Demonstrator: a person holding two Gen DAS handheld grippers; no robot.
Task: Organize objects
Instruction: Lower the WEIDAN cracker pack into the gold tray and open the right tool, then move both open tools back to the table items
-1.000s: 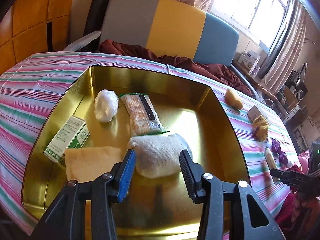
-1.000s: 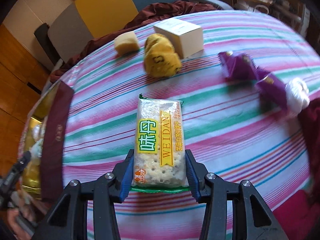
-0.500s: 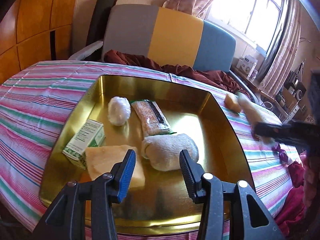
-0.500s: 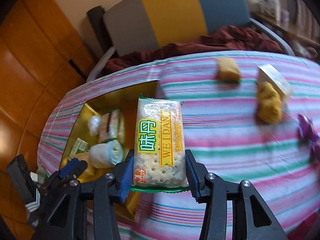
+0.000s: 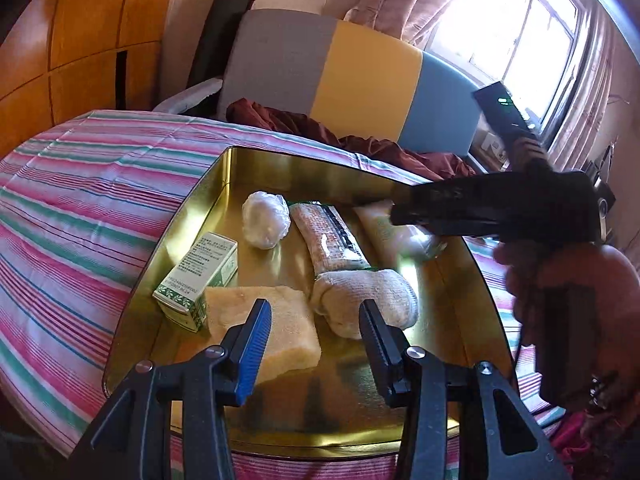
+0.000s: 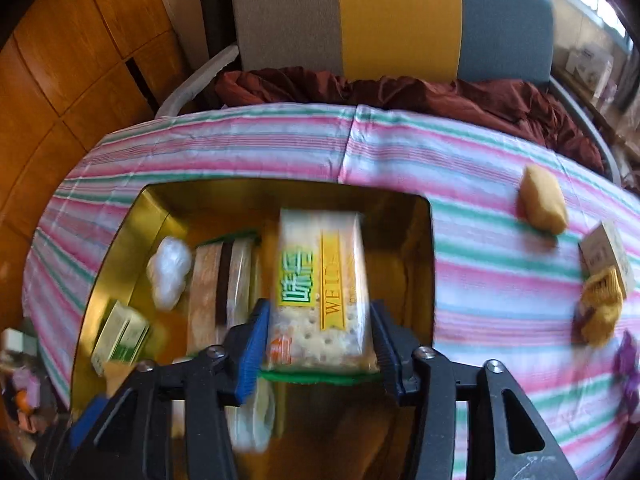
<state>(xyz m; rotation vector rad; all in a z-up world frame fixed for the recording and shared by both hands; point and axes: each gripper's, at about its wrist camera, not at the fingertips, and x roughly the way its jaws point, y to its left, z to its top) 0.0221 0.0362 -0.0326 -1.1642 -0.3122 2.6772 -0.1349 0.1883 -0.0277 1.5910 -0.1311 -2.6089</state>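
- Striped cloth in pink, green and white covers the table, with a chair in grey, yellow and blue panels behind it and a dark red cloth heaped on its seat.
- On the cloth sits a gold tray, and both my grippers hang over it.
- My right gripper points down over the tray's right half with a cracker packet between its fingers; the jaws are opening, and the packet (blurred, green and yellow label up) looks to sit free of the pads.
- My right hand shows in the left view, wrapped around the gripper's black body.
- My left gripper hovers over the tray's near edge, fingers spread and nothing between them.
- Already in the tray: a white plastic-wrapped ball, a second cracker packet lying seam up, a rolled white sock, a yellow sponge and a small green and white box.
- The sock's end touches the second packet, and the sponge lies just beside the box.
- Out on the cloth to the right lie a small yellow sponge, a cardboard box, a yellow knitted thing touching that box, and something purple at the edge (too blurred to tell).
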